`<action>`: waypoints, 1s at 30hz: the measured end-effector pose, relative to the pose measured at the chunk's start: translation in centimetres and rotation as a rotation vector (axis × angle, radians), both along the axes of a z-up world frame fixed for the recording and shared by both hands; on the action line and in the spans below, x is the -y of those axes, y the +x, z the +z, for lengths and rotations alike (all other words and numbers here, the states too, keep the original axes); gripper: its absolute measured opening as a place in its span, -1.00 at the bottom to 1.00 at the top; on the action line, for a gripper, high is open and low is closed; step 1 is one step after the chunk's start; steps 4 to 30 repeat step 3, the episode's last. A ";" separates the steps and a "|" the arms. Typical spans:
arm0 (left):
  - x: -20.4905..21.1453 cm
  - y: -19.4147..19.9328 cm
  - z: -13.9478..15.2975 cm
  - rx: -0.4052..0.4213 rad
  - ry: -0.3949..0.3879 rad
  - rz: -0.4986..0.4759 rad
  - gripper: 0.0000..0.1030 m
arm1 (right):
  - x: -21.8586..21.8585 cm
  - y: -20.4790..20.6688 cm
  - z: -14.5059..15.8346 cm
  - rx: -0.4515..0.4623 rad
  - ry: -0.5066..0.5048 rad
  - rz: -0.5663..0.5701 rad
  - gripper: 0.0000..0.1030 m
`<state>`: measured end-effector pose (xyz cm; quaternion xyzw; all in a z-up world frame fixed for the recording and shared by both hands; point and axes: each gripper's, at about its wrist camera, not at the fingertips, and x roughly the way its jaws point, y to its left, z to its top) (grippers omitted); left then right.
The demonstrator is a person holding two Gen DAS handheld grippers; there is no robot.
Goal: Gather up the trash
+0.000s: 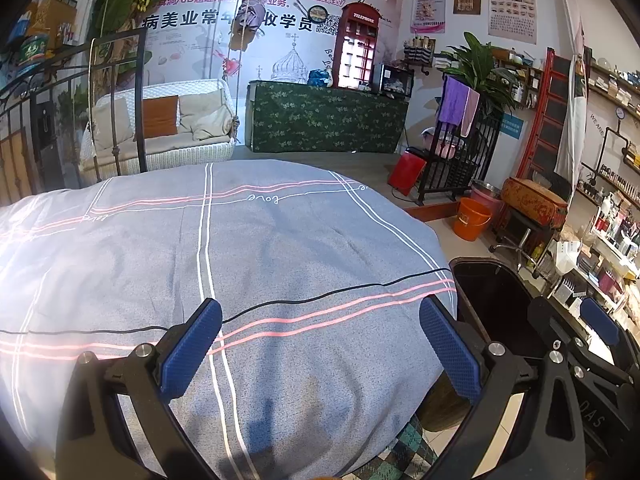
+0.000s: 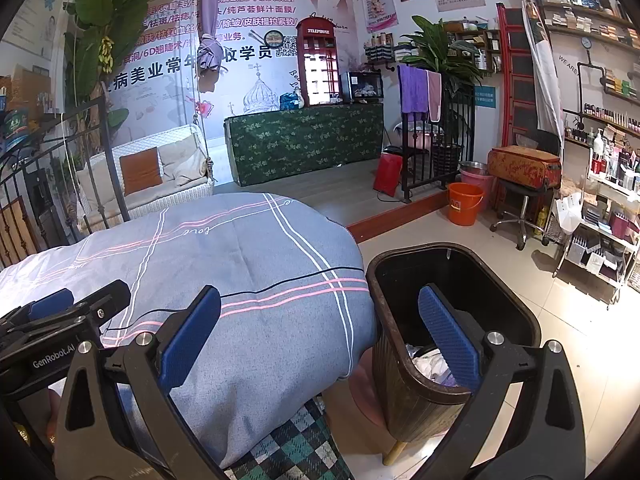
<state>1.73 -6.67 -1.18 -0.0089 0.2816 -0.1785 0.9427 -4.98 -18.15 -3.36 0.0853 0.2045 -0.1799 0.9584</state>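
Both grippers stand wide open and carry nothing: my left gripper (image 1: pixel 320 344) hangs over the grey bedspread (image 1: pixel 248 248), my right gripper (image 2: pixel 320 336) partly over the dark bin (image 2: pixel 496 300) at 3 o'clock. White crumpled trash (image 2: pixel 430 364) lies inside the bin already. I see no loose trash on the bedspread, so I judge collecting is nearly finished; next I must search for leftover pieces.

I see a grey striped bed cover (image 2: pixel 240 300), white wicker swing seat (image 2: pixel 160 176), green-clothed counter (image 2: pixel 304 140), red phone-booth cabinet (image 2: pixel 318 64), orange bucket (image 2: pixel 464 204), poster-covered wall (image 2: pixel 256 12), pale tiled floor (image 2: pixel 560 320).
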 end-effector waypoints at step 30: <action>0.0 0.0 0.0 -0.005 -0.003 0.001 0.90 | 0.0 0.0 0.0 0.000 0.002 -0.001 0.89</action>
